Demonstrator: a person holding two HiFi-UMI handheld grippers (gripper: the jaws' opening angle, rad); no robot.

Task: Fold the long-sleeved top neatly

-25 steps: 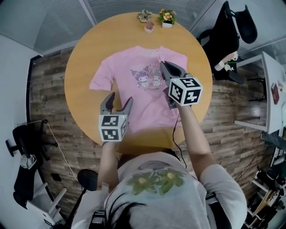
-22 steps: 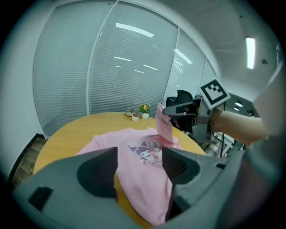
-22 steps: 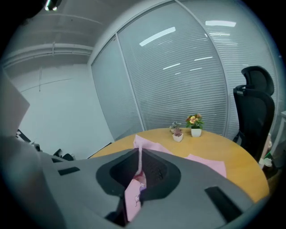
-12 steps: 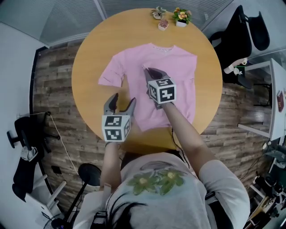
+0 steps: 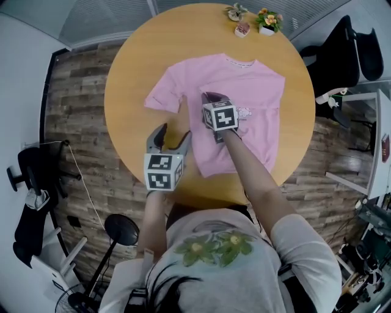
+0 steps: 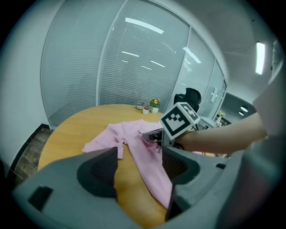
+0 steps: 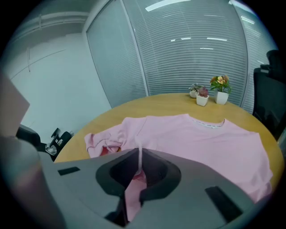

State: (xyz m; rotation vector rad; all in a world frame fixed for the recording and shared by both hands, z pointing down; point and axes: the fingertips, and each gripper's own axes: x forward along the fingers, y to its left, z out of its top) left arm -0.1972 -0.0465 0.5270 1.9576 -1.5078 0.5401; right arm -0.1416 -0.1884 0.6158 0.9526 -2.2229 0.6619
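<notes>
A pink top (image 5: 253,82) lies spread on the round wooden table (image 5: 131,73), collar at the far side. Its left sleeve (image 5: 160,96) sticks out to the left and looks bunched in the right gripper view (image 7: 100,141). My right gripper (image 5: 211,98) is low over the top's left-middle part, shut on a thin raised fold of pink fabric (image 7: 140,154) that runs between its jaws (image 7: 140,163). My left gripper (image 5: 173,133) stands open over the table beside the top's lower left edge, nothing between its fingers (image 6: 139,156). The left gripper view shows the right gripper (image 6: 149,134) holding the fold.
Small potted plants (image 5: 267,18) and a little pink pot (image 5: 243,29) stand at the table's far edge. A black office chair (image 5: 339,55) is at the right, dark stands (image 5: 30,189) on the wood floor at the left. Glass walls with blinds lie beyond.
My right gripper has come down and to the left, from high over the top's right half to low over its left-middle, still shut. The left gripper edged forward toward the top's edge.
</notes>
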